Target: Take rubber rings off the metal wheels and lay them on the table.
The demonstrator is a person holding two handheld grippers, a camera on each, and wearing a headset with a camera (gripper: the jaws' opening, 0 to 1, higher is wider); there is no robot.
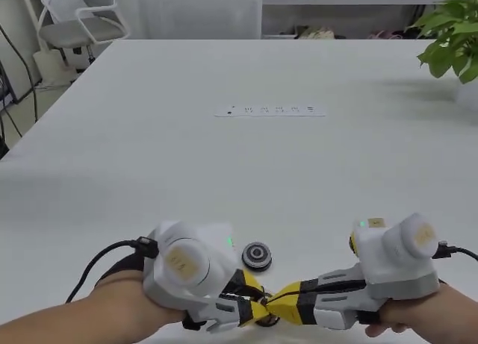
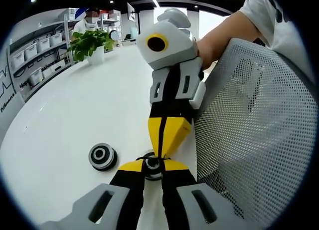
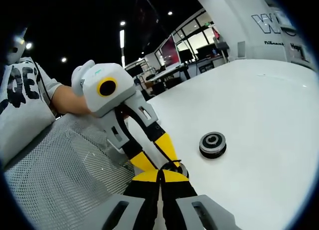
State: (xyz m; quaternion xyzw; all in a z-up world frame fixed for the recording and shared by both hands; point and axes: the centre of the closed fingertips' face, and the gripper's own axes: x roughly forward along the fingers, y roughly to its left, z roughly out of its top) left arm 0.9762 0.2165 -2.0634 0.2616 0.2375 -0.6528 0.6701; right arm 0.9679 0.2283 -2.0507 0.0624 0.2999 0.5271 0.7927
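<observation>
Both grippers meet at the near table edge. My left gripper (image 1: 258,308) (image 2: 152,165) is shut on a small metal wheel (image 2: 151,166) (image 3: 178,168), held just above the table. My right gripper (image 1: 275,303) (image 3: 160,174) comes at it from the opposite side, its yellow tips pressed together at the wheel's rim, apparently on its thin black rubber ring (image 3: 170,163). In the left gripper view the right gripper (image 2: 162,142) reaches down from above. A second metal wheel (image 1: 256,256) (image 2: 102,156) (image 3: 213,144) with its black ring lies flat on the table just beyond the grippers.
The white table (image 1: 246,157) stretches far ahead, with a flat white strip (image 1: 270,110) at its middle and a potted plant (image 1: 452,42) (image 2: 89,43) at the far right. A mesh chair back (image 2: 259,130) (image 3: 60,165) stands close behind the grippers. Office chairs (image 1: 75,23) stand beyond.
</observation>
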